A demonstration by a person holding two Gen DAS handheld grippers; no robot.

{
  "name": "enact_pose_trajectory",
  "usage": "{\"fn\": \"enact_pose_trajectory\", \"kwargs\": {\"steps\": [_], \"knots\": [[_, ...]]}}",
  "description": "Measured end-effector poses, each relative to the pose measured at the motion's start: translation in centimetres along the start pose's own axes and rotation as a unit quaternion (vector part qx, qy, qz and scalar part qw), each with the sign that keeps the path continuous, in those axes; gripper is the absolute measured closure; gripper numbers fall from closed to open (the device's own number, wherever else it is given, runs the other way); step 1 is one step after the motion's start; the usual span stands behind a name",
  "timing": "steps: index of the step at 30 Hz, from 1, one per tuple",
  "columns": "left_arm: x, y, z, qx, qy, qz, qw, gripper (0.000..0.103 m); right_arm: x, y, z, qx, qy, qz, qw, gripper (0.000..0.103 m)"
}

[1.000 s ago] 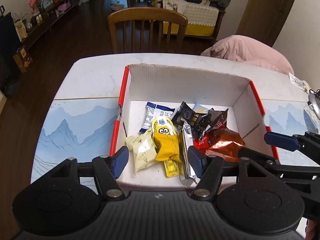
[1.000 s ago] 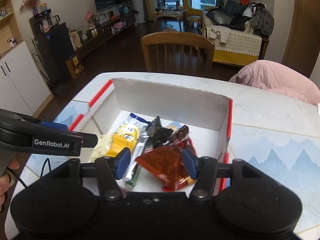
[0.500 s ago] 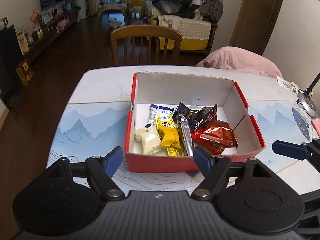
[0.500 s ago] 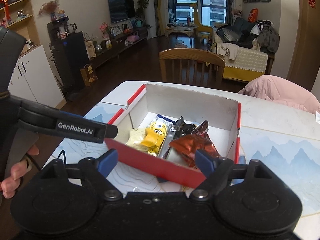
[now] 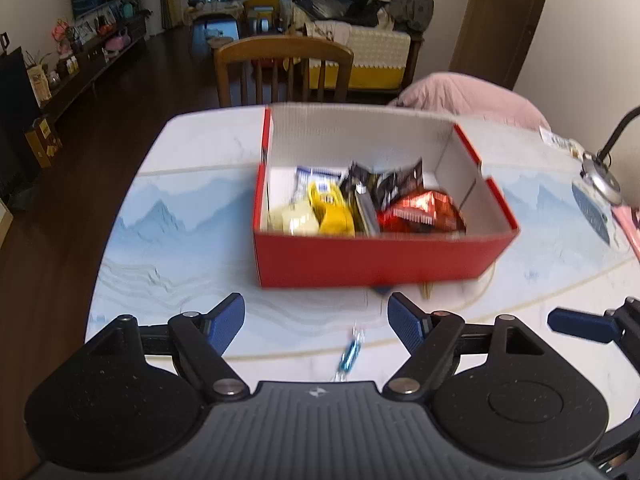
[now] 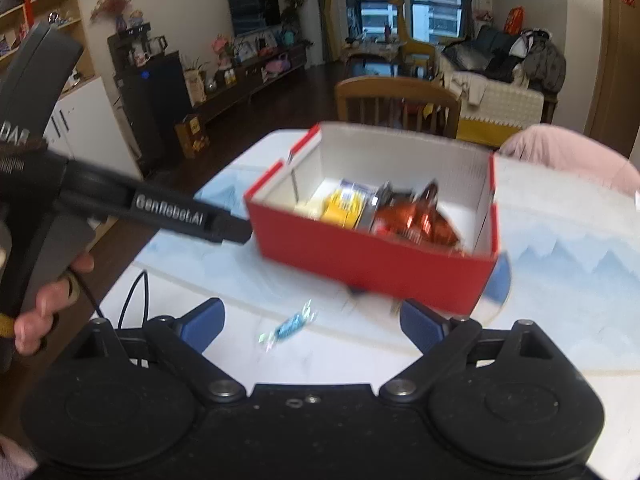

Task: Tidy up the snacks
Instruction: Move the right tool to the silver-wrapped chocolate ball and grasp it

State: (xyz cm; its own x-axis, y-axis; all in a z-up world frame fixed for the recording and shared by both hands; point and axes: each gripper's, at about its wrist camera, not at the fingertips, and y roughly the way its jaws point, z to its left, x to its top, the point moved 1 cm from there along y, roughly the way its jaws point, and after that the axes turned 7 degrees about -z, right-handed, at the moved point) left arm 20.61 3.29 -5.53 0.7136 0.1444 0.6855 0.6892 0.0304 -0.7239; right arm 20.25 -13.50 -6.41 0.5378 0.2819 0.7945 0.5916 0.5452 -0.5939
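Observation:
A red cardboard box (image 5: pixel 372 256) (image 6: pixel 372 264) stands on the table and holds several snack packets: a yellow one (image 5: pixel 330 210), a pale one (image 5: pixel 298 220), a red foil one (image 5: pixel 424 210) and dark ones (image 5: pixel 384 184). A small blue wrapped candy (image 5: pixel 349 354) (image 6: pixel 290 324) lies on the table in front of the box. My left gripper (image 5: pixel 316 322) is open and empty, pulled back before the box. My right gripper (image 6: pixel 310 320) is open and empty, above the candy. The left gripper's finger (image 6: pixel 188 218) shows in the right wrist view.
The table (image 5: pixel 168 240) has a blue mountain-print mat. A wooden chair (image 5: pixel 282 66) stands behind it. A pink cushion (image 5: pixel 464 94) lies at the back right. A lamp base (image 5: pixel 600 176) and a pink item (image 5: pixel 632 224) sit at the right edge. A black cable (image 6: pixel 132 300) lies at the table's left.
Both grippers have drawn back and up from inside the box to in front of it. The red foil packet stays in the box. The blue candy has come into view.

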Motion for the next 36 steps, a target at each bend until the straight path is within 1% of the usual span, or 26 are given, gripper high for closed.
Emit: {"fn": "enact_pose_trajectory", "kwargs": {"steps": [4, 7, 9, 11, 15, 16, 19, 22, 25, 26, 31, 35, 36], "knots": [[-2.3, 0.8, 0.3, 0.005, 0.002, 0.022, 0.9997, 0.024, -3.1, 0.7, 0.8, 0.007, -0.003, 0.03, 1.0, 0.009], [-3.9, 1.4, 0.6, 0.014, 0.002, 0.04, 0.9991, 0.024, -5.2, 1.3, 1.4, 0.014, 0.001, 0.056, 0.998, 0.011], [-5.0, 1.7, 1.0, 0.022, -0.001, 0.05, 0.9985, 0.024, -6.4, 1.6, 1.9, 0.016, 0.005, 0.068, 0.998, 0.012], [-6.0, 1.9, 1.4, 0.024, -0.005, 0.061, 0.9978, 0.024, -7.6, 2.0, 2.2, 0.018, 0.003, 0.077, 0.997, 0.015], [-7.1, 2.3, 2.0, 0.031, -0.017, 0.075, 0.9965, 0.024, -8.9, 2.8, 2.8, 0.025, -0.007, 0.094, 0.995, 0.017], [-7.3, 2.4, 2.0, 0.033, -0.019, 0.077, 0.9963, 0.024, -9.2, 3.0, 3.1, 0.026, -0.013, 0.099, 0.995, 0.02], [-7.6, 2.6, 2.2, 0.038, -0.022, 0.082, 0.9957, 0.024, -9.9, 3.8, 3.7, 0.034, -0.026, 0.11, 0.993, 0.023], [-7.9, 2.8, 2.1, 0.04, -0.021, 0.087, 0.9952, 0.024, -11.0, 4.6, 4.3, 0.041, -0.04, 0.123, 0.991, 0.031], [-8.1, 2.9, 1.9, 0.043, -0.019, 0.09, 0.9948, 0.024, -11.6, 5.4, 4.9, 0.046, -0.053, 0.132, 0.989, 0.037], [-8.1, 2.9, 1.9, 0.043, -0.018, 0.091, 0.9947, 0.024, -11.7, 5.5, 5.1, 0.047, -0.058, 0.133, 0.988, 0.04], [-8.2, 3.3, 1.7, 0.049, -0.009, 0.094, 0.9943, 0.024, -12.0, 5.9, 6.0, 0.046, -0.092, 0.124, 0.987, 0.049], [-8.1, 3.7, 1.4, 0.049, -0.003, 0.096, 0.9942, 0.024, -12.0, 5.8, 6.3, 0.047, -0.109, 0.118, 0.986, 0.064], [-8.0, 3.9, 1.3, 0.049, -0.001, 0.096, 0.9942, 0.024, -12.0, 5.8, 6.4, 0.046, -0.115, 0.117, 0.985, 0.066]]}}
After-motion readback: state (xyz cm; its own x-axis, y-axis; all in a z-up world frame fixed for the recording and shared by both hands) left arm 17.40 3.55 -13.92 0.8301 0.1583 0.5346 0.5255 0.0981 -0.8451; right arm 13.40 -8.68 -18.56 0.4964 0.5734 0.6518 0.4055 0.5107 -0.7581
